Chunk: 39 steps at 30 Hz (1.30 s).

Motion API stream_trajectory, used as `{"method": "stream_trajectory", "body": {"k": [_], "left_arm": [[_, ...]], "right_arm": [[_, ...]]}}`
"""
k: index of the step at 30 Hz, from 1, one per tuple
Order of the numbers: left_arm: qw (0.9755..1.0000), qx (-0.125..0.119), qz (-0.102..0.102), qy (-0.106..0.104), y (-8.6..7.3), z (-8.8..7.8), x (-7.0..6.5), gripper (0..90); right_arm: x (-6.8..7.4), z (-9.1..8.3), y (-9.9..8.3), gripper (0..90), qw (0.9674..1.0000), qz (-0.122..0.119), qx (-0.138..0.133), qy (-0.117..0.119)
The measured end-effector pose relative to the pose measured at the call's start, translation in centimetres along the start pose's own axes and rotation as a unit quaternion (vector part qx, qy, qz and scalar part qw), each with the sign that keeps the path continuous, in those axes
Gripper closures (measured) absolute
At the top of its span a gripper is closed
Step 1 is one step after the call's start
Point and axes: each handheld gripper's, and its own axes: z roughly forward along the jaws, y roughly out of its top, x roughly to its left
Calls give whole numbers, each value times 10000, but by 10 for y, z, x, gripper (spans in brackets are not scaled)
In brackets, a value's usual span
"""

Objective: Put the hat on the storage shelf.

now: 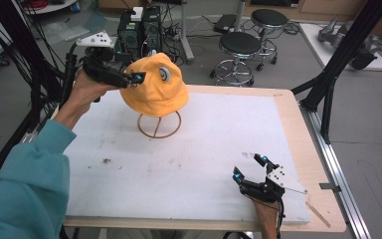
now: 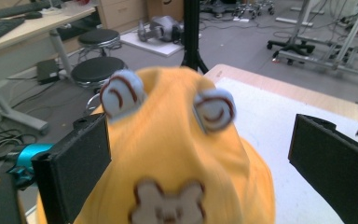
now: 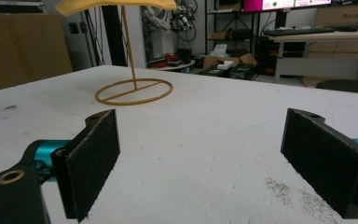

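Note:
An orange bucket hat [image 1: 154, 84] with stitched eyes and a bear-face patch sits on a thin wire stand [image 1: 159, 127] at the back left of the white board. My left gripper [image 1: 132, 78] hovers at the hat's left side. In the left gripper view its jaws [image 2: 199, 140] stand wide apart around the hat's crown [image 2: 177, 154], and the pads do not press on it. My right gripper [image 1: 250, 168] rests low near the board's front right, open and empty. From the right gripper view [image 3: 200, 140] the stand's pole [image 3: 129, 46] and the hat's brim [image 3: 116, 4] lie farther off.
The white board [image 1: 189, 169] lies on a wooden table [image 1: 298, 129], with small dirt specks [image 1: 107, 160] at the left. Black frame posts [image 1: 328, 94] stand at the right. Stools [image 1: 239, 45] and computer towers [image 1: 139, 30] stand on the floor behind the table.

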Motion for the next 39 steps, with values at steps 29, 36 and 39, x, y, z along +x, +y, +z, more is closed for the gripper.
{"method": "stream_trajectory", "body": {"k": [29,36,39], "left_arm": [[9897,-1011,-476,900,-227,-78,-84,74],[9857,-1070,-289,1268,-248,-77,-87,74],[9847,-1072,-310,1341,-255,-75,-89,74]], "right_arm": [[1,1,0,104,9999,-41,56,-103],[1,2,0,104,9999,-65,62,-113],[1,2,0,104,9999,-61,58,-117]]}}
